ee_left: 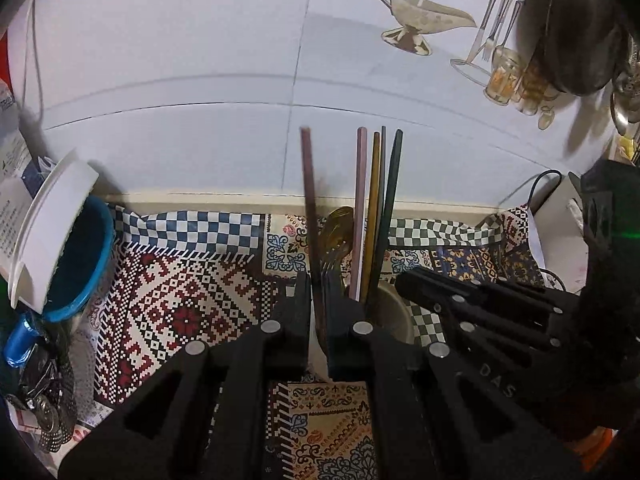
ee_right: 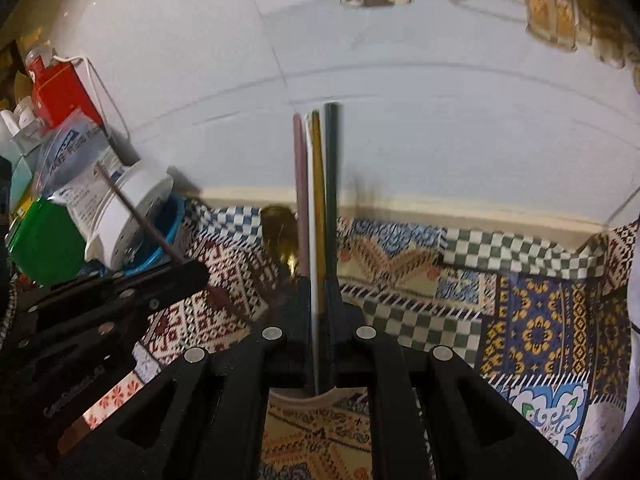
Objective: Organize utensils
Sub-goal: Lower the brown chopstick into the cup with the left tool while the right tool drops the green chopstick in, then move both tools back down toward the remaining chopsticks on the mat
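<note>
Pinching a brown utensil handle [ee_left: 310, 184], the left claw [ee_left: 318, 304] holds it upright just left of the cup [ee_left: 394, 312]. The right claw [ee_right: 320, 304] pinches a white handle [ee_right: 310, 200] standing in that cup on the bench [ee_left: 180, 288].

This is a home kitchen counter. A patchwork-patterned oilcloth [ee_left: 192, 300] covers the worktop, and the white tiled wall [ee_left: 180, 80] behind carries decals of a gravy boat [ee_left: 416, 12] and a cutlery stand. A dark pan [ee_left: 580, 36] hangs at upper right, and a blue bowl [ee_left: 80, 264] sits among household clutter.
</note>
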`<state>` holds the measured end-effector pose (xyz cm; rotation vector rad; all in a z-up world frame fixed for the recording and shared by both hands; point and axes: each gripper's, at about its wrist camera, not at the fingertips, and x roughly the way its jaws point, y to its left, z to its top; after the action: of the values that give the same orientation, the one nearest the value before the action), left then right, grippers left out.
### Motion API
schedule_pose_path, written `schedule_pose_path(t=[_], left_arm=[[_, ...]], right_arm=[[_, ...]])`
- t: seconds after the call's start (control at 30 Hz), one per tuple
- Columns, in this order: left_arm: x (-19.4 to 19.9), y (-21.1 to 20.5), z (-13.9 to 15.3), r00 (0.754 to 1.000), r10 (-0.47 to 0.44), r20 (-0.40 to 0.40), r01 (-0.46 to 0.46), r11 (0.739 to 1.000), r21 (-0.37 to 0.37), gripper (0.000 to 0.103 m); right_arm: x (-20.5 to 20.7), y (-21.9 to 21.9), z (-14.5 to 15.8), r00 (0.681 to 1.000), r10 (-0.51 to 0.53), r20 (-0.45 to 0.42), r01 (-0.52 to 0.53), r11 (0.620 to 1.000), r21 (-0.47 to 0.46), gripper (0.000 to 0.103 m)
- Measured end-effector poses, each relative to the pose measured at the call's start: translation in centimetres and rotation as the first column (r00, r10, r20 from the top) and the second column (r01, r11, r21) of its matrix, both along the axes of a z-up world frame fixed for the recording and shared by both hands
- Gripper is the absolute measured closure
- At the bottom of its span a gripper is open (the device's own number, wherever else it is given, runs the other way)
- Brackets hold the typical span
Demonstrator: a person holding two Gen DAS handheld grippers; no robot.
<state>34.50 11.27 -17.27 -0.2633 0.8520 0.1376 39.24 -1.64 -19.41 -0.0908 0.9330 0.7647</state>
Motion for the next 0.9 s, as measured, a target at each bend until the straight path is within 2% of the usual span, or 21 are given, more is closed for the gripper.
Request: schedule_pose_path(t=[0.07,0.23,0.47,0.73,0.9], left_arm=[[-0.2,0.0,0.1,1.0,0.002,-0.003,-0.002,1.0,0.0,0.097],[-1.4,-0.2,1.3,1.0,0.025,0.019,-0.025,1.0,0.009,0.083],[-4.5,-1.1,4.1,0.996,0.05,0.075,-0.053,0.997,0.047,0.073],[-8.5,-2.9,7.0,0.989,0.048,0.14,-0.059,0.995,0.079,0.062],[-10.6,-4.5,7.9,0.987,0.029,0.157,-0.046,0.994,0.101,0.056]], right_arm=[[-0.3,-0.1,0.1,1.0,0.008,-0.01,-0.008,1.0,-0.005,0.097],[-1.0,-1.0,1.0,1.0,0.005,-0.016,-0.005,1.0,0.003,0.096],[-2.8,-3.0,3.2,0.999,-0.018,0.032,0.017,1.0,0.016,0.08],[-5.9,-5.8,5.8,0.994,-0.044,0.098,0.041,0.999,0.034,0.077],[-8.0,-7.7,6.7,0.988,-0.077,0.132,0.072,0.996,0.044,0.069]])
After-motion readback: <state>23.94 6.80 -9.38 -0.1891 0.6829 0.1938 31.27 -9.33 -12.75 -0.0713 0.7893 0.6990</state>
